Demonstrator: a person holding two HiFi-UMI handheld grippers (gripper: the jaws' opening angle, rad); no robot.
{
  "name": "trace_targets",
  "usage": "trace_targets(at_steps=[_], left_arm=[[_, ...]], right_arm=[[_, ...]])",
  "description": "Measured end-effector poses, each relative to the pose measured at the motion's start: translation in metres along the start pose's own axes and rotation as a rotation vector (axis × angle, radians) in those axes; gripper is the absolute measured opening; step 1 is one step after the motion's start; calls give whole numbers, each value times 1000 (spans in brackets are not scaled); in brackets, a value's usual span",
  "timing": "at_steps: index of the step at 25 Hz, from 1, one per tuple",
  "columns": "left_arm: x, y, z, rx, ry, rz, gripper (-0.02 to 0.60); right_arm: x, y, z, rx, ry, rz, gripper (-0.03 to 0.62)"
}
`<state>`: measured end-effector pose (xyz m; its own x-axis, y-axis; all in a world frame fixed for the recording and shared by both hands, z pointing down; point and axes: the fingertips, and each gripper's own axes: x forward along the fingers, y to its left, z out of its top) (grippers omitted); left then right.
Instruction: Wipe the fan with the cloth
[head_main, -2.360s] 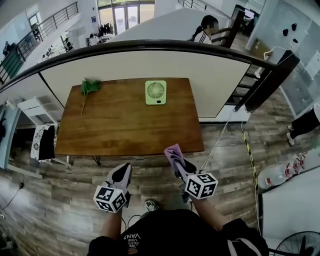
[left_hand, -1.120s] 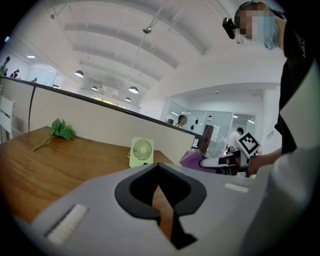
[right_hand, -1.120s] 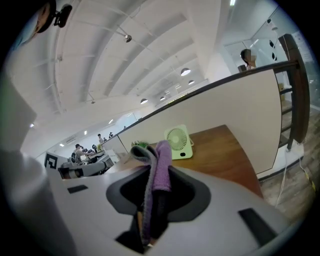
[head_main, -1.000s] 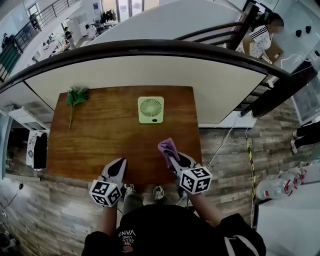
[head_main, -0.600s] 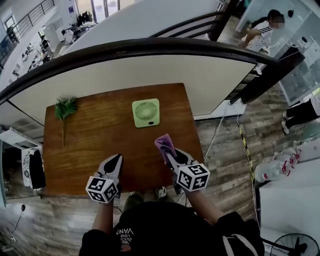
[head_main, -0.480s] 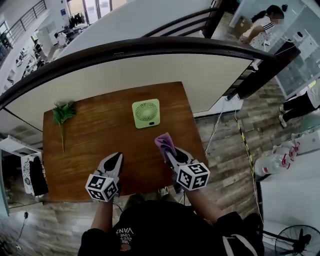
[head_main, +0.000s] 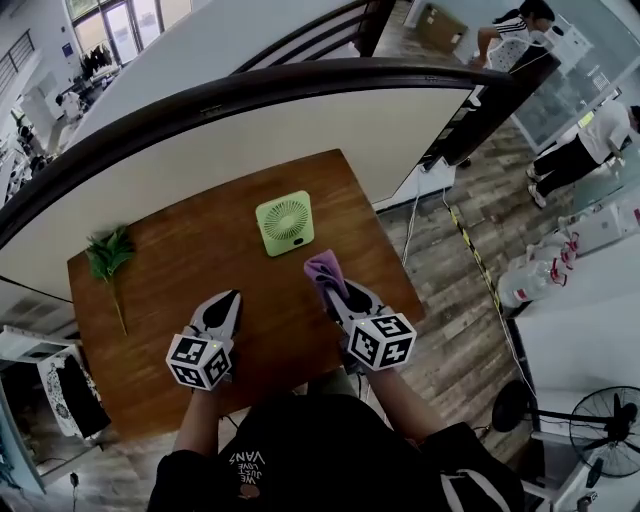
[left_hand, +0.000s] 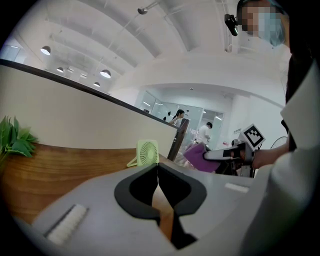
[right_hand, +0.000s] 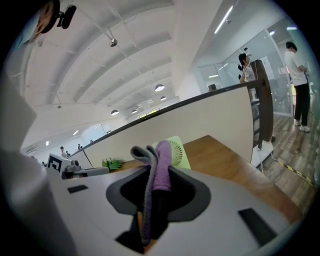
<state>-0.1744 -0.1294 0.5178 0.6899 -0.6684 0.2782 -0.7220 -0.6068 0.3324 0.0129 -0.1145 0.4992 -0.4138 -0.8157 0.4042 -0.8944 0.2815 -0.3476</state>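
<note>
Right claw (head_main: 330, 292) is clamped on the folded purple cloth (head_main: 322, 267), whose end sticks out past my tips over the near right part of the table (head_main: 190, 265). Fan (head_main: 285, 223) stands toward the far edge, right of centre, grille toward me, apart from the cloth. Left claw (head_main: 230, 300) is fully closed on nothing, over the near half, left of centre. Green sprig (head_main: 106, 254) lies by the far left corner.

left gripper (head_main: 231, 298) jaws together, empty; right gripper (head_main: 329, 289) jaws clamped on cloth (head_main: 321, 266).
</note>
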Motion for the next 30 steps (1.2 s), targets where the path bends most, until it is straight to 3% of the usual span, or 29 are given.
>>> trace_targets(at_steps=[9,13,17,30], left_arm=[[25,9,-5,-10,9,-23,15],[38,16,-10,-32,12,10,21],[55,25,-19,-51,37,43,129],[113,50,-52,-46,120,79,179]], right_arm=[[24,3,5,-42,29,38,101],[41,-3,6,-67,78,82,101],[59,-9,11,-92,112,126,101],[109,-6,26,-213,176,283,101]])
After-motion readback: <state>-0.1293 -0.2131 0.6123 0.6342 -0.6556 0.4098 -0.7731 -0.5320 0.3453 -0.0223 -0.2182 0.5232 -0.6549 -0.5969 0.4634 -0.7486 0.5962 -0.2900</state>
